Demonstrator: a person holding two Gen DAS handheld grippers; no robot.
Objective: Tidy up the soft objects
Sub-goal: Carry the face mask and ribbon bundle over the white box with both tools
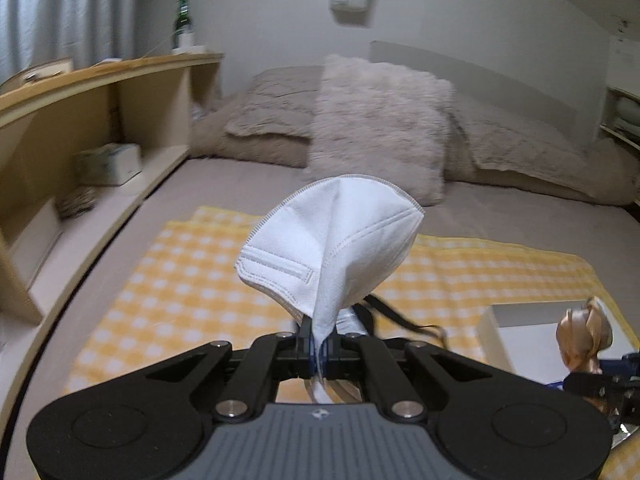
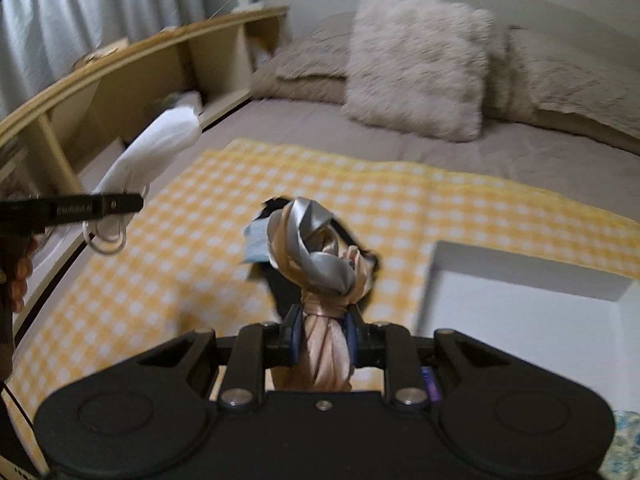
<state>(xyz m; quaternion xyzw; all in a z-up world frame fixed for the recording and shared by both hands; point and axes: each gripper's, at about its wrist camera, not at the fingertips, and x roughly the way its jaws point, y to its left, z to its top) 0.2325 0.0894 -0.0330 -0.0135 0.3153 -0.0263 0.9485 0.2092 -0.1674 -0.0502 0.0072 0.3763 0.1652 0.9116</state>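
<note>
Lifted clear of the yellow checked cloth (image 2: 168, 272) for sorting: white face mask (image 1: 332, 240) pinched in left gripper (image 1: 318, 354), knotted satin scarf (image 2: 320, 264) clamped in right gripper (image 2: 322, 340), white box (image 2: 520, 320) waiting at four o'clock.

A cloth (image 2: 360, 184) lies on the bed (image 2: 320, 128) — pillows (image 2: 416, 64) behind it, a shelf (image 2: 120, 92) along the left, a box (image 2: 520, 300) on the cloth's right part (near corner).
</note>
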